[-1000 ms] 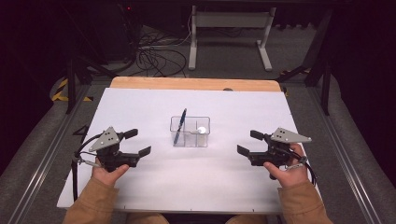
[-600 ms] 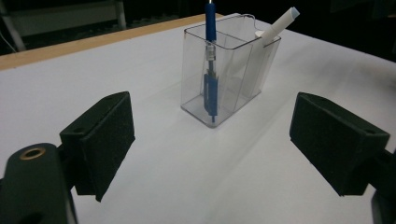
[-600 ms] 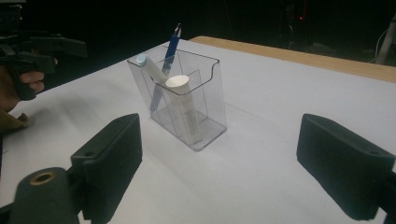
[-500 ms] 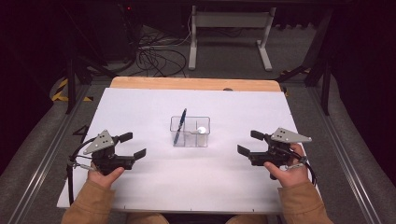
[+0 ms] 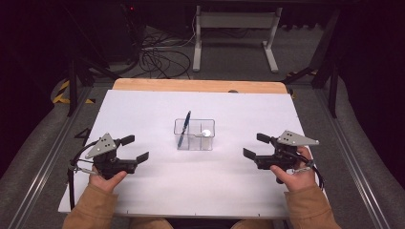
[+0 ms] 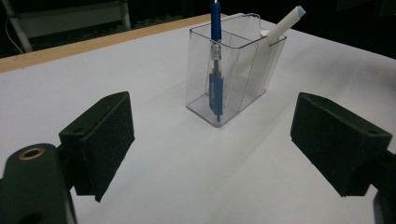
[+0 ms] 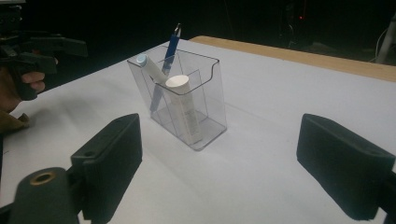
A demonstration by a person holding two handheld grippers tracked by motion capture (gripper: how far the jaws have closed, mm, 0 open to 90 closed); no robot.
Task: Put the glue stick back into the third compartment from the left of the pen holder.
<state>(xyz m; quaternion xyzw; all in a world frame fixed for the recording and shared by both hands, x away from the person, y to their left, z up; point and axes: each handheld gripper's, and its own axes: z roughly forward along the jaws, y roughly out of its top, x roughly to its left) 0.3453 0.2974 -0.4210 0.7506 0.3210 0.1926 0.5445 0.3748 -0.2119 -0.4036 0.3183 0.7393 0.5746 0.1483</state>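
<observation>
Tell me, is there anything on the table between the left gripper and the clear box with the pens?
No. Only bare white table lies between the left gripper and the clear box. Its jaws are open, holding nothing.

A white desk point(image 5: 157, 200) with a wooden far edge point(image 5: 200, 86) stands on grey carpet point(image 5: 43, 143). Behind it, tangled black cables point(image 5: 157, 59) and a grey metal stand point(image 5: 236, 31) sit in a dark room.
</observation>
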